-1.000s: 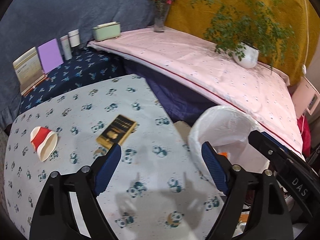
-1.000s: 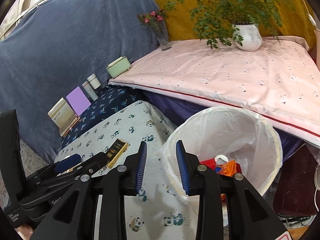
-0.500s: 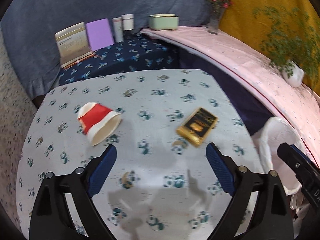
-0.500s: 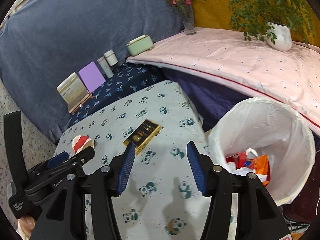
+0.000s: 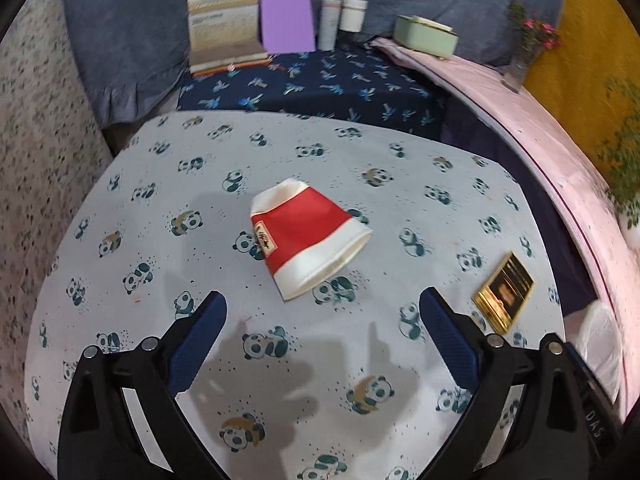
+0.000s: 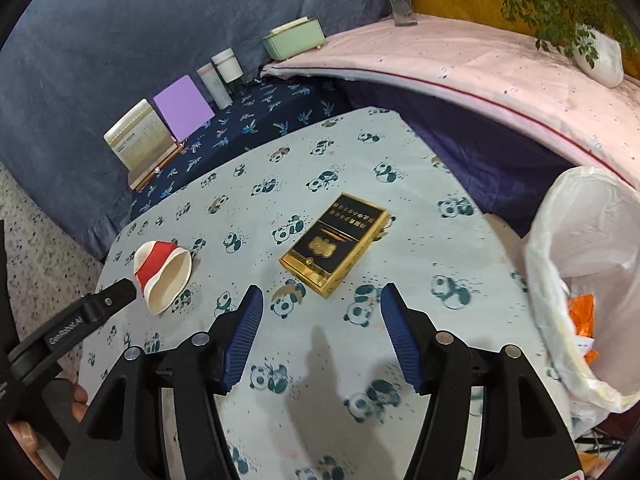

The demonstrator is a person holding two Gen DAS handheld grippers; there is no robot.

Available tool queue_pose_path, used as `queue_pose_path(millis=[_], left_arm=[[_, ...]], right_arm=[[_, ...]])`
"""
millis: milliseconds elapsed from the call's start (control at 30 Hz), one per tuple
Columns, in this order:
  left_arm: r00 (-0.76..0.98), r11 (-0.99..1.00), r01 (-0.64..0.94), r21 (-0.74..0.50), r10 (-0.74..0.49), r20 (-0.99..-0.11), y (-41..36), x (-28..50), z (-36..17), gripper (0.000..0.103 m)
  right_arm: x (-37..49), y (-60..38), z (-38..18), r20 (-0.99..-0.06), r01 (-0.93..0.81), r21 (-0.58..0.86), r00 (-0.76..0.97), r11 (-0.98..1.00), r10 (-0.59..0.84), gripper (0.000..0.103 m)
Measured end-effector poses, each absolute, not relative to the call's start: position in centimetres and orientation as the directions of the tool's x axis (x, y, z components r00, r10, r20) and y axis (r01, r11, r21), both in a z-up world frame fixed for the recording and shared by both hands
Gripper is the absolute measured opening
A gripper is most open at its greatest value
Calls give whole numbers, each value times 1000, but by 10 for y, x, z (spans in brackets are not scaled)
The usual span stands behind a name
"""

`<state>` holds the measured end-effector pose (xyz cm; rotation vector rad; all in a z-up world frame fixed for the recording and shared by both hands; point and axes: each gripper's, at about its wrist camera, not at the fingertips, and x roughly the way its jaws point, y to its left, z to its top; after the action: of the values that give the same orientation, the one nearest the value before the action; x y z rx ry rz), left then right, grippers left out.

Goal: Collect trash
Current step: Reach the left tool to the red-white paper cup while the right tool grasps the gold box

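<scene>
A crushed red and white paper cup (image 5: 306,234) lies on its side on the panda-print table (image 5: 160,184); it also shows in the right wrist view (image 6: 162,276). My left gripper (image 5: 322,312) is open and empty, just short of the cup. A black and gold cigarette box (image 6: 336,242) lies flat right of the cup and also shows in the left wrist view (image 5: 505,292). My right gripper (image 6: 320,312) is open and empty, just short of the box. A bin with a white bag (image 6: 568,240) stands off the table's right edge and holds several pieces of trash.
A dark blue shelf (image 5: 320,80) behind the table carries a booklet, a purple card (image 5: 286,23) and two white jars. A mint green box (image 6: 294,37), a flower vase and a potted plant (image 6: 600,56) stand on the pink-covered surface at the back right.
Both grippers swung left, away from the bin and over the table. The right gripper opened from nearly shut. The cup now lies ahead of the left gripper, the box ahead of the right.
</scene>
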<state>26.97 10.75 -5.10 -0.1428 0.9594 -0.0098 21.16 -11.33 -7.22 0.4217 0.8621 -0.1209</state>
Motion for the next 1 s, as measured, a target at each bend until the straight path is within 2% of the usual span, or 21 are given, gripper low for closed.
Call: queue_pose_path(millis=[467,767,867,967,1000], left_arm=[[410,931,-306,-198,-59,-910,134,349,-86,93],[326,924,-353,-147,-26,-945,129,370,-116,91],[332,943,-315,-104,6,-943,122,367,-119,89],[353,963,-263,-59,39,-935,113,359,-119,76],[363,970,-239,-43,48,-931,110,355,-117,68]], right_arm=[[281,-109,-114,-823,431,261,567,864,-34,60],[299,-99,-120,-822,456,188,558,870,-114,63],[300,-93,-121,-818,448,152,557,881,-142,63],[300,-91,-122,-815,430,134,560,893,-148,63],[298,-91,-122,-814,423,134,563,896,-145,62]])
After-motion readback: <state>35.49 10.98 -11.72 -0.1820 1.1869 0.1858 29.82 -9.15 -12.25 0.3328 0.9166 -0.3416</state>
